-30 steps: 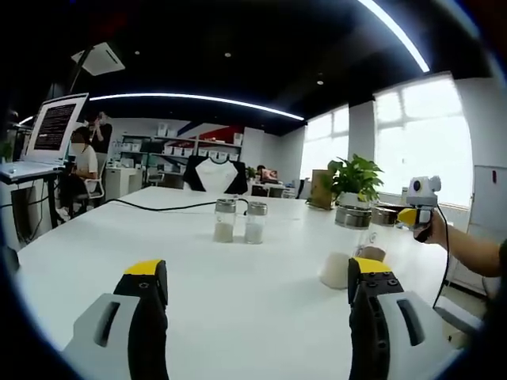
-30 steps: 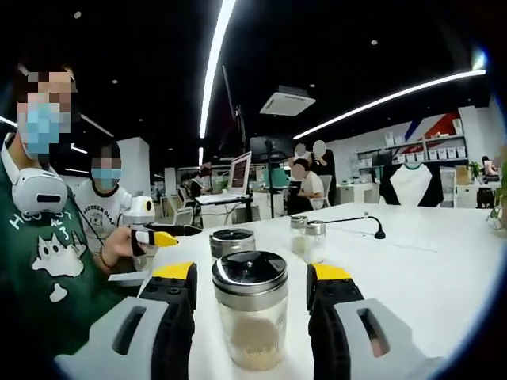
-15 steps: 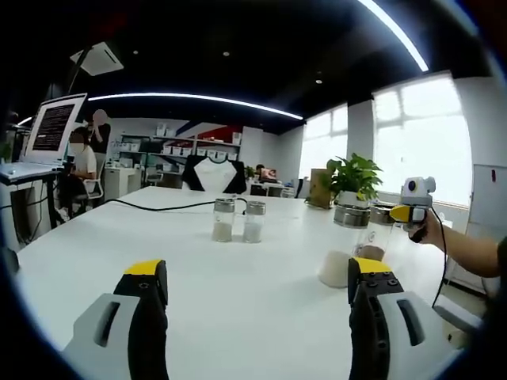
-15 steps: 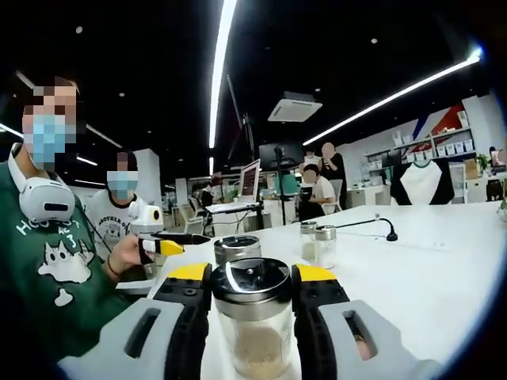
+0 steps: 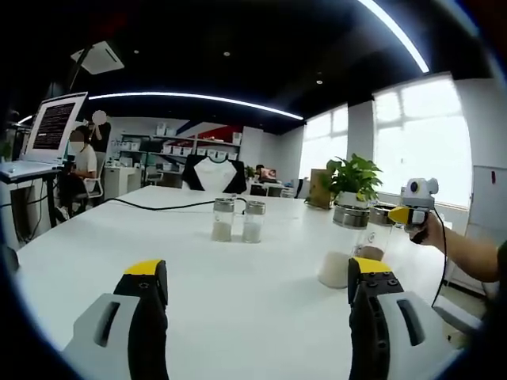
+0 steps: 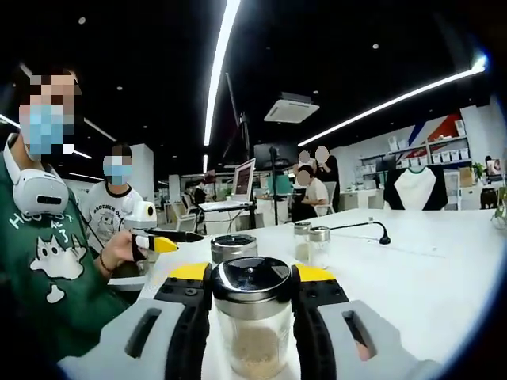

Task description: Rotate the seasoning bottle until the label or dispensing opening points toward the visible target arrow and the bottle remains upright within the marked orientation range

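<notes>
Gripper on our right (image 6: 252, 279) is clamping the clear glass seasoning bottle with a steel lid (image 6: 252, 317) on the white tabletop (image 6: 428, 269); we are risking tipping it by twisting unevenly. Left gripper (image 5: 257, 273) is hanging wide apart, idle.

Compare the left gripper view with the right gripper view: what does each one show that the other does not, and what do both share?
Left gripper view: a green potted plant by bright windows, and the left gripper open over bare table.

Right gripper view: the right gripper shut on a glass seasoning bottle with a shiny metal lid, and a person in a green sweatshirt.

Both: the white table, a pair of small glass shakers standing together, a black cable, and a laptop on a stand.
</notes>
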Demonstrator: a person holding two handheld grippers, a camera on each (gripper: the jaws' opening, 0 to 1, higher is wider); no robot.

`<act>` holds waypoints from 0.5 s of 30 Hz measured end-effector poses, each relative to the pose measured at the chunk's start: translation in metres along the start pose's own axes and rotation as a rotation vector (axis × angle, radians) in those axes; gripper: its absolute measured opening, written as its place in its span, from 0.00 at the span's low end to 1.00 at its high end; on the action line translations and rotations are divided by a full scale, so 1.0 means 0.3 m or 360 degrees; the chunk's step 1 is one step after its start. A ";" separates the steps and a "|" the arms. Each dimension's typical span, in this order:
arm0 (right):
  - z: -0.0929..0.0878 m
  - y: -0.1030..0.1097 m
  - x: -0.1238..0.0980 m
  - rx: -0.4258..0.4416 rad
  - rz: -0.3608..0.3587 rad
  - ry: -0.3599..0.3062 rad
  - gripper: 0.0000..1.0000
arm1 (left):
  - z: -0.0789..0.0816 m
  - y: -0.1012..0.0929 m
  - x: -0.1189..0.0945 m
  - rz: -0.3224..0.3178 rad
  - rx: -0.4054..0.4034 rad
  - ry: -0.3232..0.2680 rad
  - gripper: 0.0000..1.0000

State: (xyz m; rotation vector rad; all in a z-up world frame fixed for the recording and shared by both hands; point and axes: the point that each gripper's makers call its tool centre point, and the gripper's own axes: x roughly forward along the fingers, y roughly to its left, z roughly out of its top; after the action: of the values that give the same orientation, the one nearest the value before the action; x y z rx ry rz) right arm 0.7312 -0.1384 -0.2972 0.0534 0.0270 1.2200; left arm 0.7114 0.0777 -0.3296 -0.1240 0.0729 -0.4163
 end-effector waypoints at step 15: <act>-0.004 -0.020 -0.008 -0.0027 -0.0167 0.0014 0.38 | 0.004 -0.001 -0.001 -0.0009 -0.0013 0.0000 1.00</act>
State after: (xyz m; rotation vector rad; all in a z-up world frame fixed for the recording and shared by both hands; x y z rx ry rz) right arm 0.7361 -0.1428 -0.2989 0.0312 0.0269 1.1154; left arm 0.7110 0.0778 -0.3283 -0.1322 0.0745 -0.4216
